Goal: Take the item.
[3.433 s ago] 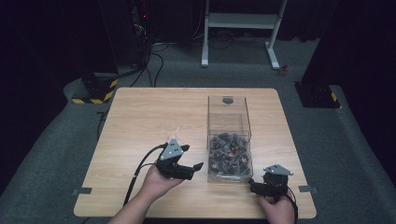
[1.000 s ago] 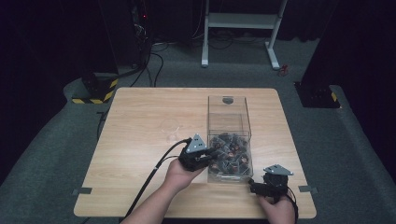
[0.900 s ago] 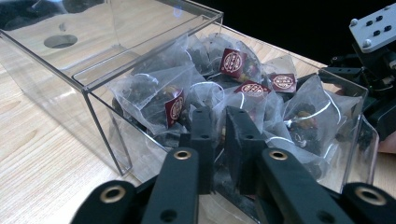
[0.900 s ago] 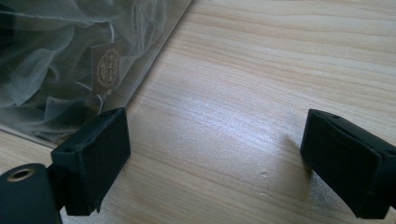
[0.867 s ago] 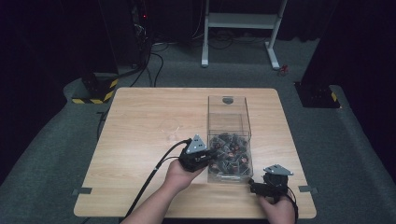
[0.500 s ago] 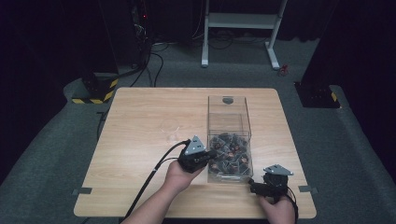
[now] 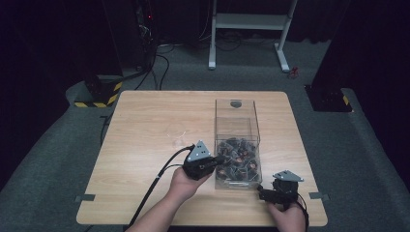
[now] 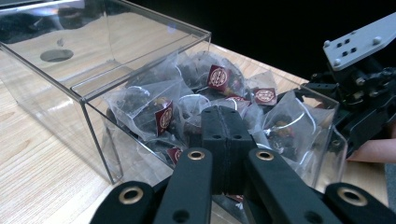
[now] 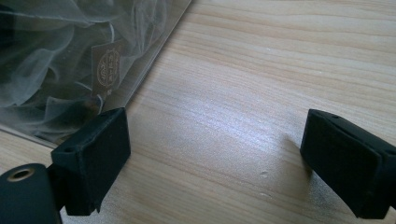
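Sachets [image 8: 154, 109] in box [image 8: 88, 100] on table [image 7: 145, 130]
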`<action>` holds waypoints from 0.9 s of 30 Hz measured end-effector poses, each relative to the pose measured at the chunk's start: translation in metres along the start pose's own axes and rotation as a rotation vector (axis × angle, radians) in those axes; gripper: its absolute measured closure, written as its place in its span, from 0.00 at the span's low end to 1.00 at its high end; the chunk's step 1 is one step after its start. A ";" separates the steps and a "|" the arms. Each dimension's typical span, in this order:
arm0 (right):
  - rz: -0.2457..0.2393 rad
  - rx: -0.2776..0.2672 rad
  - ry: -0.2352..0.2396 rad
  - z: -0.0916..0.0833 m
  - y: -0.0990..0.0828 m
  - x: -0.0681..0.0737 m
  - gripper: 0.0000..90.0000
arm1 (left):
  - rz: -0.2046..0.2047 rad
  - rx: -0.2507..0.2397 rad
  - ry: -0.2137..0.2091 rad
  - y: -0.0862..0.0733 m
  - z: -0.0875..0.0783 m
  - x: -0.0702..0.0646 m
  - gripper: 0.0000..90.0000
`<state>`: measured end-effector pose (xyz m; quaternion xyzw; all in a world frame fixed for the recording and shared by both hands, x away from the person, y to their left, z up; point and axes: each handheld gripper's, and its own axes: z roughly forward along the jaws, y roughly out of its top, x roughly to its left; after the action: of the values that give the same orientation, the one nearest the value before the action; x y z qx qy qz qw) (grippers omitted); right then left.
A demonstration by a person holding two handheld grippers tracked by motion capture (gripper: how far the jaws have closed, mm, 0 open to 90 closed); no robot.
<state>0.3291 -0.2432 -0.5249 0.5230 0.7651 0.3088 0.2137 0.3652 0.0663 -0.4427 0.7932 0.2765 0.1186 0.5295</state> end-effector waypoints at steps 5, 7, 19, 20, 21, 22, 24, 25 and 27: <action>0.000 0.000 0.000 0.000 0.000 0.000 0.09 | -0.014 -0.018 -0.005 0.002 -0.003 0.001 1.00; 0.002 0.000 0.000 0.000 0.000 0.000 0.09 | -0.015 -0.024 -0.004 0.002 -0.005 0.002 1.00; 0.000 0.000 0.000 0.000 0.000 0.000 0.09 | -0.024 -0.054 0.003 0.005 -0.014 0.004 1.00; 0.000 0.000 0.000 0.000 0.000 0.000 0.09 | -0.023 -0.057 0.005 0.006 -0.014 0.005 1.00; 0.000 0.000 0.000 0.000 0.000 0.000 0.09 | -0.021 -0.061 0.006 0.006 -0.015 0.005 1.00; 0.000 0.000 0.000 0.000 0.000 0.000 0.09 | -0.023 -0.064 0.007 0.006 -0.016 0.006 1.00; 0.002 0.001 0.000 0.000 0.000 0.000 0.09 | -0.025 -0.069 0.011 0.007 -0.018 0.007 1.00; 0.000 0.000 0.000 0.000 0.000 0.000 0.09 | -0.023 -0.071 0.013 0.007 -0.019 0.008 1.00; 0.002 0.001 0.000 0.000 0.000 0.000 0.09 | -0.026 -0.076 0.018 0.008 -0.021 0.009 1.00</action>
<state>0.3290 -0.2431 -0.5248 0.5238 0.7647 0.3087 0.2134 0.3646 0.0852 -0.4282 0.7679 0.2868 0.1294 0.5580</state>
